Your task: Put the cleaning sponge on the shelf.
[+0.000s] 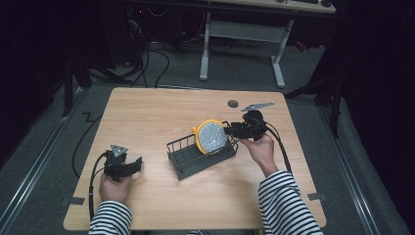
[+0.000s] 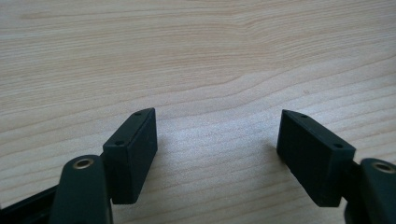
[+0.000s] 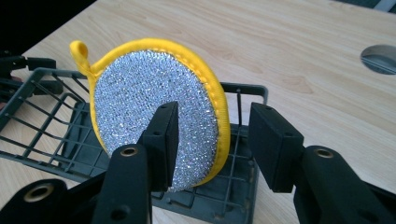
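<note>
Scrubber (lower edge hidden) behind tongs

Scrubber's lower edge behind tool

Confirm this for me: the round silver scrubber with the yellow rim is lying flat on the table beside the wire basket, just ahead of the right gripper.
Not quite. The scrubber is not flat on the table: it stands on edge inside the wire basket, as the right gripper view shows. The rest holds: it is round, silver, yellow-rimmed, just ahead of the right gripper, whose jaws stand open.
</note>
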A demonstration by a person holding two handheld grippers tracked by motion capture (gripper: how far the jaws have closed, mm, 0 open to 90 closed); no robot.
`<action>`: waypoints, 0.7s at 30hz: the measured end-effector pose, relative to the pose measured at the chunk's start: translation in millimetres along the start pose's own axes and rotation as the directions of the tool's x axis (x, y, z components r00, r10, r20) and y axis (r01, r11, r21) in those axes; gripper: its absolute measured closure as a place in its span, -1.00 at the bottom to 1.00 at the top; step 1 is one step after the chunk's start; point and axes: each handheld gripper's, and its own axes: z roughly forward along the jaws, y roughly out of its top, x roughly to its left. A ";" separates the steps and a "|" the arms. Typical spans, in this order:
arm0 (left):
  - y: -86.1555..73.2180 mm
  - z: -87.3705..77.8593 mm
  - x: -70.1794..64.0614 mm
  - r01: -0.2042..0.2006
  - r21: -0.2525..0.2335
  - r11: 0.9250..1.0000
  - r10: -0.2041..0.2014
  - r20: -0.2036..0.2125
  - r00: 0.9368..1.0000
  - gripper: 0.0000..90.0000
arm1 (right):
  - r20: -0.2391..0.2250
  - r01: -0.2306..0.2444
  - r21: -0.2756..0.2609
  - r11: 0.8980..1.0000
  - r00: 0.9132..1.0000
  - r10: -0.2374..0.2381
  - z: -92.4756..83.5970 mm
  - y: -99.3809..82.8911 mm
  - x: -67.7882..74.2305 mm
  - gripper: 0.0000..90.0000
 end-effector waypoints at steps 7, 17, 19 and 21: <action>0.0 0.0 0.0 0.000 0.000 1.000 0.000 0.000 1.000 -0.35 | 0.032 -0.004 -0.032 0.999 0.999 0.005 -20.4 -3.5 -5.6 0.26; 0.0 0.0 -0.1 0.000 0.000 1.000 0.000 -0.001 1.000 -0.35 | 0.086 -0.045 -0.070 0.996 0.995 0.051 -54.1 -22.6 -19.6 0.30; 0.0 0.0 -0.1 -0.001 0.000 1.000 0.001 -0.001 1.000 -0.35 | 0.095 -0.054 -0.073 0.996 0.994 0.060 -58.6 -28.9 -23.7 0.30; 0.0 0.1 -0.1 -0.001 0.000 1.000 0.001 -0.001 1.000 -0.35 | 0.114 -0.053 -0.068 0.996 0.992 0.061 -63.1 -35.9 -26.8 0.29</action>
